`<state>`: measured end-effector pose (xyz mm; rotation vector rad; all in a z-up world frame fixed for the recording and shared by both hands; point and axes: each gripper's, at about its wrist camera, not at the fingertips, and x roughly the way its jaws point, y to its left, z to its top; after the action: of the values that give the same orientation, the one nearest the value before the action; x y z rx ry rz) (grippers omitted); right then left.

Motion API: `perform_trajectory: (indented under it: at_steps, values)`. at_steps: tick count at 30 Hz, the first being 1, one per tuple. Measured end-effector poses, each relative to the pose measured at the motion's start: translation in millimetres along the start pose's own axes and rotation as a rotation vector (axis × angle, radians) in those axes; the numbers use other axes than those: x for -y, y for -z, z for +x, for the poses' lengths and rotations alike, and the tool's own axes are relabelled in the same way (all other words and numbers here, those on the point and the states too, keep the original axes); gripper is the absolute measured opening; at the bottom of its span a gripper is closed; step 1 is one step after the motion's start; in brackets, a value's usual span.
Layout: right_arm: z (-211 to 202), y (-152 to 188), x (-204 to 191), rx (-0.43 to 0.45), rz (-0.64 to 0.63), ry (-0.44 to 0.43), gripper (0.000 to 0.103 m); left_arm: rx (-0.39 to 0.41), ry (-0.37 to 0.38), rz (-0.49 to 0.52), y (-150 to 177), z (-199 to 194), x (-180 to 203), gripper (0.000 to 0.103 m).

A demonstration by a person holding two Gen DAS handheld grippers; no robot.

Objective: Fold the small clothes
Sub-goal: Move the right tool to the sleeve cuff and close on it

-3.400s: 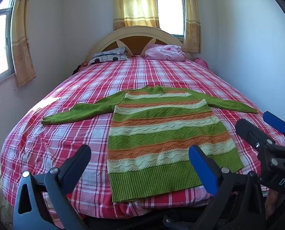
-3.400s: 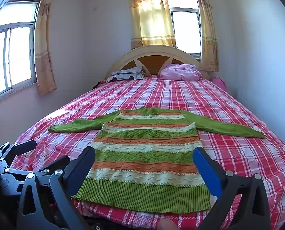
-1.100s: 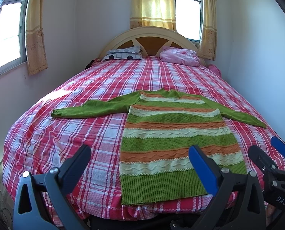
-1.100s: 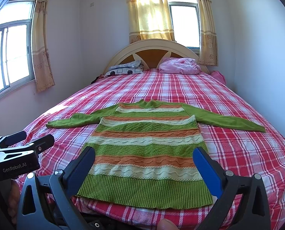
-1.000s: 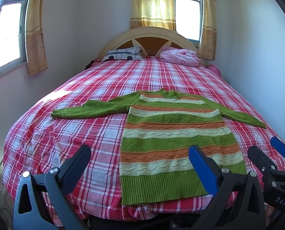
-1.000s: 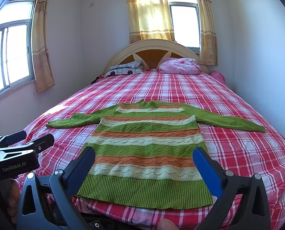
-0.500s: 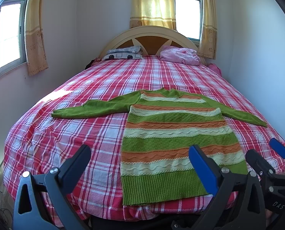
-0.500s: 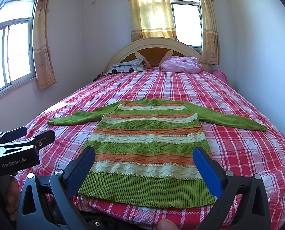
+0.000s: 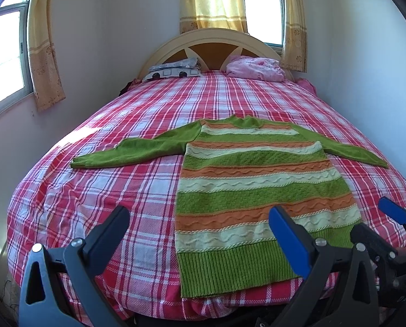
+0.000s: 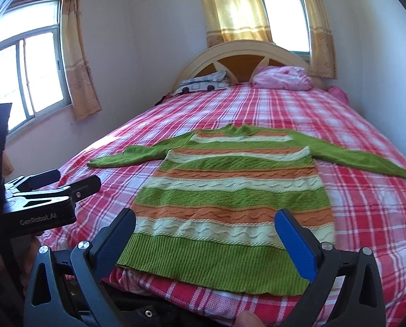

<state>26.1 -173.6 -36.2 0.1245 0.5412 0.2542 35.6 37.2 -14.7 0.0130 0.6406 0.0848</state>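
A small knitted sweater (image 9: 257, 185) (image 10: 230, 190) with green, orange and cream stripes lies flat on the bed, both green sleeves spread out sideways and the ribbed hem nearest me. My left gripper (image 9: 200, 223) hovers open over the foot of the bed, just left of the hem. My right gripper (image 10: 205, 226) hangs open above the hem, holding nothing. Each gripper shows at the edge of the other's view: the right one (image 9: 391, 234) at lower right, the left one (image 10: 53, 188) at left.
The bed (image 9: 93, 190) has a red and white plaid cover. Folded bedding (image 9: 173, 69) and a pink pillow (image 9: 254, 68) lie by the arched headboard (image 9: 211, 41). Walls stand close on both sides, with curtained windows (image 10: 25, 76) at left and behind.
Both grippers have moved forward and slightly lower toward the sweater's hem, the right one more. The sweater lies as before.
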Motion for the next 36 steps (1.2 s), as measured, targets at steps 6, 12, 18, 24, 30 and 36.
perform_trajectory:
  at_steps: [6, 12, 18, 24, 30, 36]
  values:
    - [24.7, -2.1, 38.0, -0.034, 0.071, 0.037, 0.102, -0.020, -0.015, -0.001, -5.1, 28.6, -6.3, 0.103]
    - [53.5, -18.1, 95.8, -0.047, 0.135, 0.112, 0.102, -0.016, -0.036, 0.055, -20.9, 63.8, 0.8, 0.103]
    - [78.1, -29.6, 172.3, -0.084, 0.236, 0.224, 0.102, -0.038, -0.059, 0.077, -40.1, 109.7, 8.1, 0.103]
    - [87.4, -37.8, 230.3, -0.091, 0.283, 0.326, 0.102, -0.041, -0.093, 0.066, -56.3, 155.5, 15.9, 0.103]
    - [94.8, -43.4, 288.9, -0.102, 0.354, 0.389, 0.102, -0.107, -0.100, 0.018, -69.1, 205.9, 20.5, 0.103]
    - [86.2, -49.2, 352.1, -0.059, 0.488, 0.430, 0.101, -0.094, -0.134, 0.048, -76.3, 234.2, 28.7, 0.103]
